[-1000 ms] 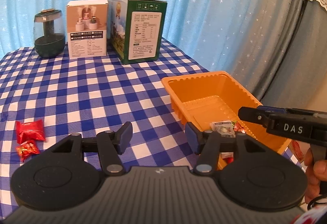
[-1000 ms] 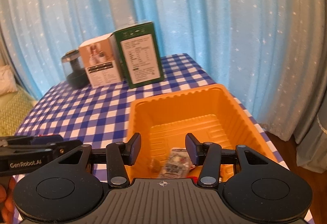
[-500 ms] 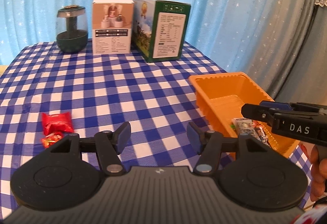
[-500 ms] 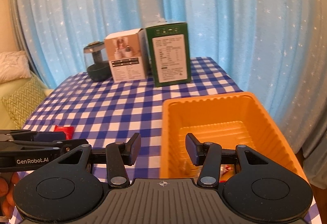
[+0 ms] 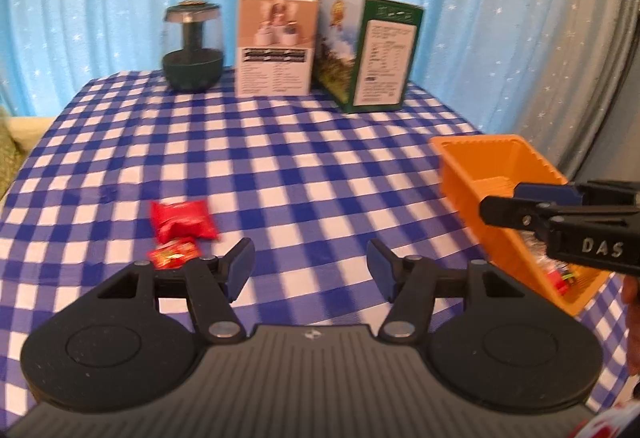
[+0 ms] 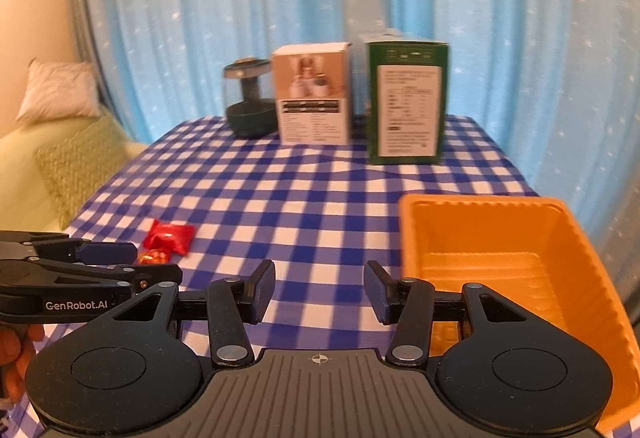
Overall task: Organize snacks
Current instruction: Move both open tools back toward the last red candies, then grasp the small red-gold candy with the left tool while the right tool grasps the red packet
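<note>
Two red snack packets lie on the checked tablecloth: a larger one (image 5: 183,219) and a smaller one (image 5: 173,253) just in front of it; they also show in the right wrist view, the larger (image 6: 170,235) and the smaller (image 6: 154,256). An orange tray (image 5: 490,174) stands at the right with several wrapped snacks (image 5: 554,266) in its near end; the right wrist view shows its far wall (image 6: 480,222). My left gripper (image 5: 311,267) is open and empty, just right of the packets. My right gripper (image 6: 319,292) is open and empty, left of the tray.
At the back of the table stand a dark green jar-like device (image 5: 193,47), a white box (image 5: 276,43) and a green box (image 5: 370,52). Blue starred curtains hang behind. A sofa with cushions (image 6: 68,166) is off the table's left edge.
Both grippers have swung left, away from the tray. The red packets have come nearer the left gripper, and the tray has slid to the right of both views.
</note>
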